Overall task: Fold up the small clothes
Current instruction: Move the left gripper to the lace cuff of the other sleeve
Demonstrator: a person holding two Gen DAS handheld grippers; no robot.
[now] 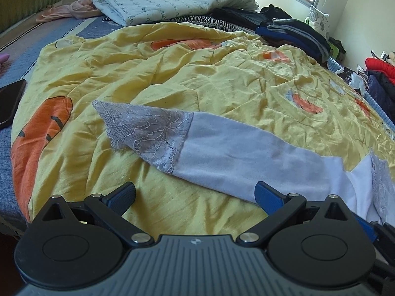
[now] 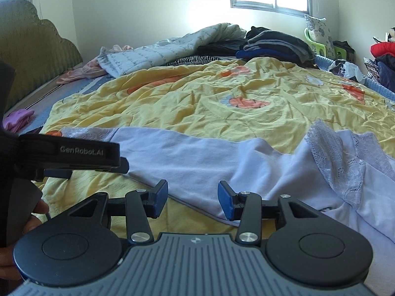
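Note:
A pale lilac garment [image 1: 234,153] with a lace panel [image 1: 148,128] lies spread flat on the yellow quilt [image 1: 148,69]. My left gripper [image 1: 195,190] hangs open and wide just in front of its near edge; the right finger [image 1: 266,193] overlaps the hem and nothing is pinched. In the right wrist view the garment [image 2: 209,157] runs across the quilt [image 2: 197,93], its lace end [image 2: 340,157] bunched at the right. My right gripper [image 2: 193,193] is open over the near hem, the cloth lying loose between the pads. The left gripper [image 2: 122,164] shows side-on at the left.
A dark phone [image 1: 9,103] lies at the quilt's left edge. Stacked dark clothes [image 1: 296,32] and a printed grey blanket [image 1: 160,2] fill the far side. A purple garment [image 2: 18,119] sits by the green headboard [image 2: 37,49]. A hand [image 2: 37,212] holds the left gripper.

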